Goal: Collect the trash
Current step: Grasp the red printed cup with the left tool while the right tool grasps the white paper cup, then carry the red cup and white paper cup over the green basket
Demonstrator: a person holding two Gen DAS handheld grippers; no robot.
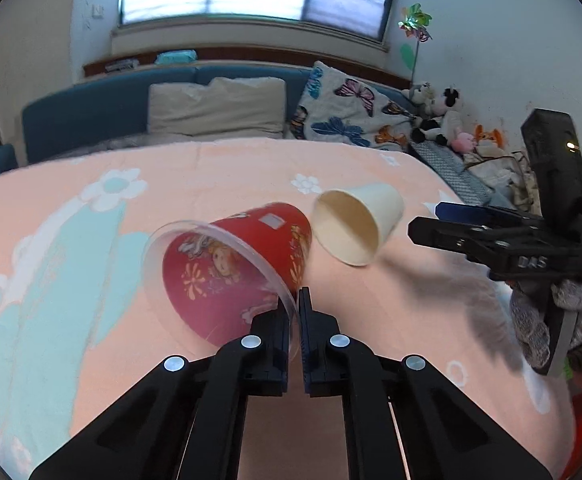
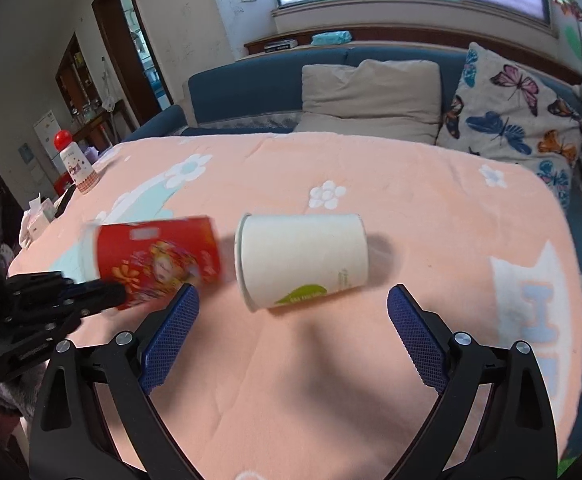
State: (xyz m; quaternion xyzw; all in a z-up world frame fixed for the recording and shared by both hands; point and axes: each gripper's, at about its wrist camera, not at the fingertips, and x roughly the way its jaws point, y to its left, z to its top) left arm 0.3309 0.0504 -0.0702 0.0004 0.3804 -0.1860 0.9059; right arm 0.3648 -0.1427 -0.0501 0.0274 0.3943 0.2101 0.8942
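Pinching the clear rim of the red cup point(image 1: 235, 268), the left gripper point(image 1: 294, 300) has its jaws nearly together w/ only the thin plastic lip between them. Cup is tipped on its side, mouth toward the left wrist cam, cartoon print on the red wall; its image is a bit blurred. Can't tell if its base touches the pink blanket point(image 1: 91, 280) or sits just above it. Just right of it lies the white paper cup point(image 1: 357, 226), also on its side on the blanket, mouth facing the red cup, the two near but apart. In the right wrist view it shows a green leaf mark near the rim. Further right, the right gripper point(image 2: 293, 300) is spread wide, blue pads point(image 2: 415, 340) well apart, holding nothing; the white cup sits just beyond the fingertips, roughly between them. Behind: beige pillow point(image 1: 217, 106) and butterfly pillow point(image 1: 347, 110) against the blue sofa back.
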